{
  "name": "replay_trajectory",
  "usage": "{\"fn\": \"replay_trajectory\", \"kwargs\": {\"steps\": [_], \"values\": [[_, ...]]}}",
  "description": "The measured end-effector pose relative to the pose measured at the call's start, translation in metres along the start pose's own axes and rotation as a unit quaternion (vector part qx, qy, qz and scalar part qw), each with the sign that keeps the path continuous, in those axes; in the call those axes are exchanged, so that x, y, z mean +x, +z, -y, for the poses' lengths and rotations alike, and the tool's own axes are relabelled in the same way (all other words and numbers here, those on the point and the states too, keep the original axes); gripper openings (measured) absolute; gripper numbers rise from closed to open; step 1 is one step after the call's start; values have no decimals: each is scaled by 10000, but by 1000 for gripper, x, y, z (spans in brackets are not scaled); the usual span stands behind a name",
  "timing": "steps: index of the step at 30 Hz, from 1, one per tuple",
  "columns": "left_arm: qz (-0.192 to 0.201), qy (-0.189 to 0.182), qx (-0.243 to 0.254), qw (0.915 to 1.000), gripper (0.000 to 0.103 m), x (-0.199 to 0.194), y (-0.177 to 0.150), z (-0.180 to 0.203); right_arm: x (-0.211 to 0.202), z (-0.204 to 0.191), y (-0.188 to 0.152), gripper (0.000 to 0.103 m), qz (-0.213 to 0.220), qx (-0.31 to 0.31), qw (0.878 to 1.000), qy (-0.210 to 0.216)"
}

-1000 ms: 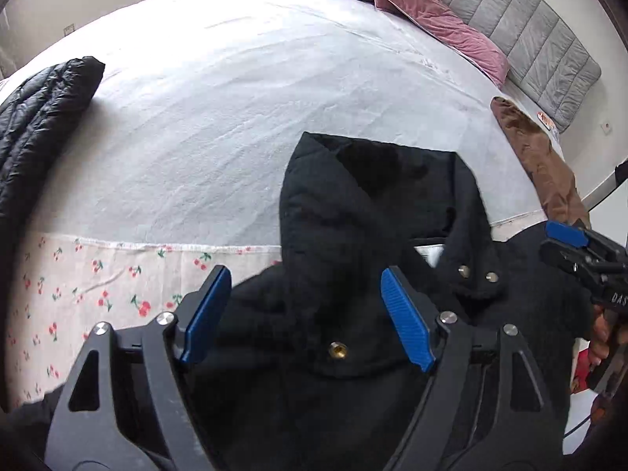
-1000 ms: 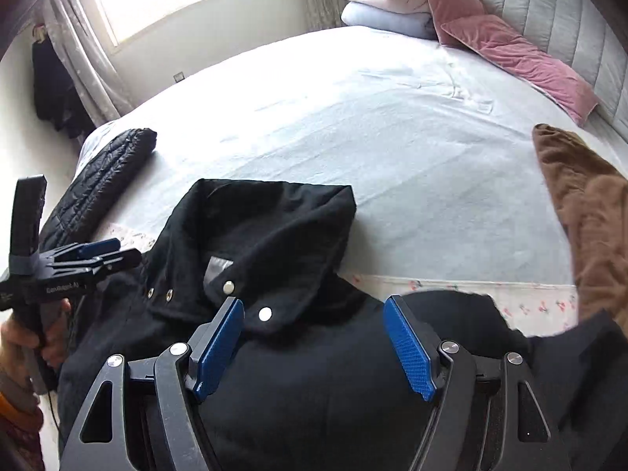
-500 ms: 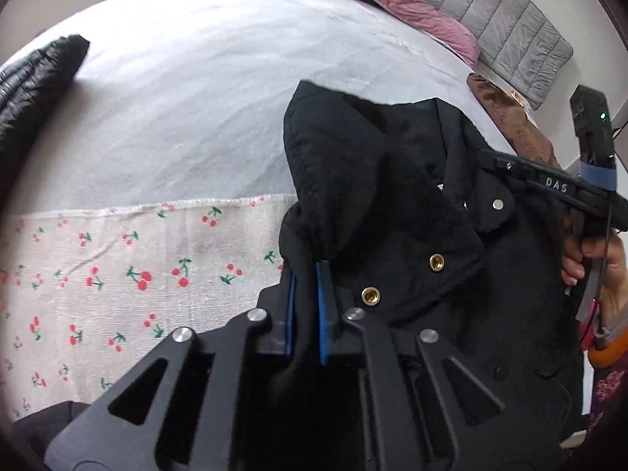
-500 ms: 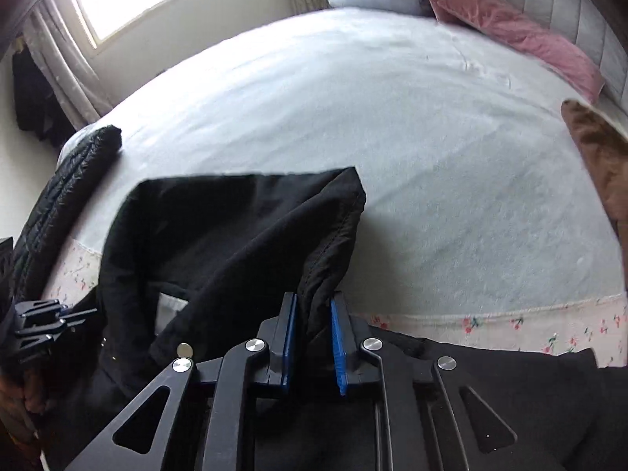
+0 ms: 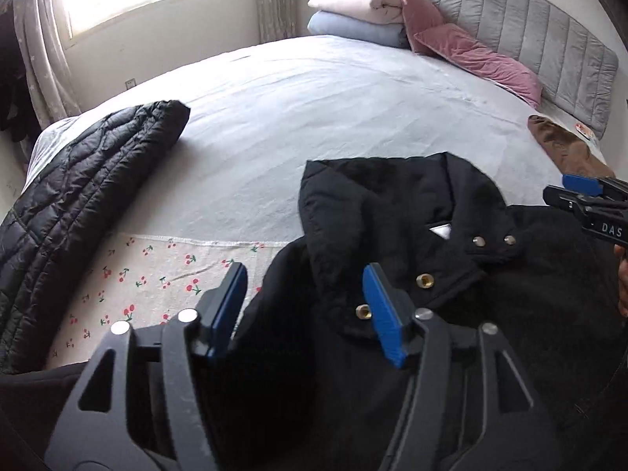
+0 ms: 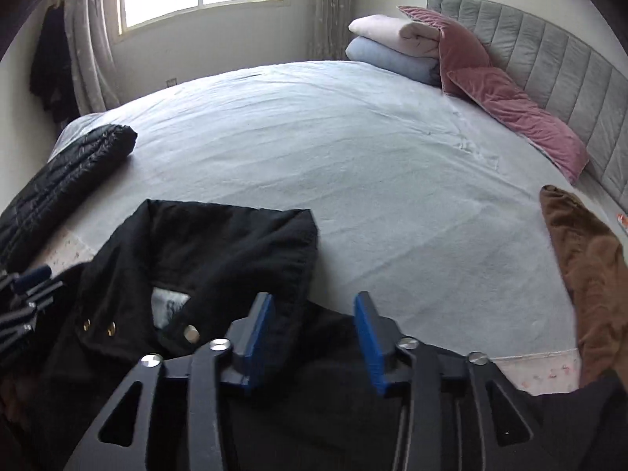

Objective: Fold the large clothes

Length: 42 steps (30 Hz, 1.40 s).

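- Black quilted jacket (image 5: 78,204) is lying at far left on the bed (image 5: 314,98), well apart from the work; one of these.
- Left gripper (image 5: 306,302) is hovering with jaws apart, holding nothing, over the black coat (image 5: 392,212) at its left shoulder; collar is lying just ahead of the jaws.
- Coat is sitting at the near bed edge, collar pointing away, collar line running left-right between both grippers; one coat being worked.
- Right gripper (image 6: 314,325) is hanging over the right shoulder, jaws apart and empty, collar corner just left of them.
- Both look about equally near; judging the next grab goes on the shoulders.
- Brown garment (image 6: 581,259) is lying far right; one.
- Two pink pillows (image 6: 510,114), two folded blankets (image 6: 392,43).
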State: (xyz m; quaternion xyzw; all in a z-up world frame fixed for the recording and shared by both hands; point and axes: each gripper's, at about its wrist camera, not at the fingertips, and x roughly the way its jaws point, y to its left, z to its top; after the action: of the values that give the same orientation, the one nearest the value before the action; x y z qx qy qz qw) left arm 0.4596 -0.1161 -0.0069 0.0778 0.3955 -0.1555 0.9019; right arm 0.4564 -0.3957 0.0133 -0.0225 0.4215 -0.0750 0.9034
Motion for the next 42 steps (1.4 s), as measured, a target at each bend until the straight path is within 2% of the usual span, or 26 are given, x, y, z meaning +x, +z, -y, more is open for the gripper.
{"fn": "replay_trajectory", "kwargs": {"steps": [4,6,8,11,16,21,22,23,24,25,28,29,31,32,33,35,36,37,38,39,42], "values": [[-122,-367,410,9984,65,-18,8,45,-60,104,-31,72,-249,133,9981,-540],[-162,-572,523,9969,69,-25,11,70,-84,167,-60,74,-474,418,9938,-910],[-210,-795,584,9949,82,-28,9,90,-106,222,-91,76,-678,828,9874,-1163],[-427,-1128,669,9904,84,-24,5,121,-137,296,-140,78,-945,1472,9763,-1273],[-752,-1195,788,9868,84,-5,-5,164,-156,353,-197,81,-1116,1932,9641,-1441],[-935,-1229,692,9856,84,14,-14,196,-127,365,-223,81,-1266,2420,9530,-1310],[-965,-1253,640,9853,84,18,-14,202,-123,363,-225,71,-1215,2553,9516,-1209],[-982,-1284,590,9851,84,22,-15,207,-123,361,-224,48,-1101,2648,9531,-969],[-985,-1343,527,9846,84,24,-16,213,-123,355,-219,3,-1084,2713,9534,-755],[-970,-1423,460,9840,84,24,-16,217,-131,350,-211,1,-969,2733,9543,-729],[-875,-1845,309,9784,83,22,-19,238,-178,334,-179,0,-541,2204,9640,-1384],[-830,-1990,294,9760,81,21,-21,247,-192,333,-169,0,-467,2037,9629,-1708],[-782,-2224,280,9714,80,23,-24,267,-218,333,-152,0,-462,1519,9478,-2765],[-810,-2362,263,9680,80,25,-27,277,-225,340,-149,0,-523,1517,9430,-2915],[-857,-2437,236,9658,80,29,-30,287,-228,350,-150,0,-574,1709,9456,-2708],[-885,-2436,203,9656,80,32,-33,300,-225,375,-163,3,-614,2365,9535,-1762],[-871,-2427,229,9659,80,31,-35,306,-223,384,-174,14,-586,2565,9539,-1443],[-825,-2397,287,9669,80,29,-36,309,-217,392,-183,37,-546,2724,9528,-1225],[-787,-2355,353,9680,80,27,-37,310,-211,396,-192,65,-503,2845,9506,-1138],[-761,-2317,444,9688,80,24,-37,311,-204,400,-201,74,-441,2925,9489,-1097],[-713,-2180,587,9716,80,20,-36,305,-171,409,-226,77,-558,3217,9417,-815]]}}
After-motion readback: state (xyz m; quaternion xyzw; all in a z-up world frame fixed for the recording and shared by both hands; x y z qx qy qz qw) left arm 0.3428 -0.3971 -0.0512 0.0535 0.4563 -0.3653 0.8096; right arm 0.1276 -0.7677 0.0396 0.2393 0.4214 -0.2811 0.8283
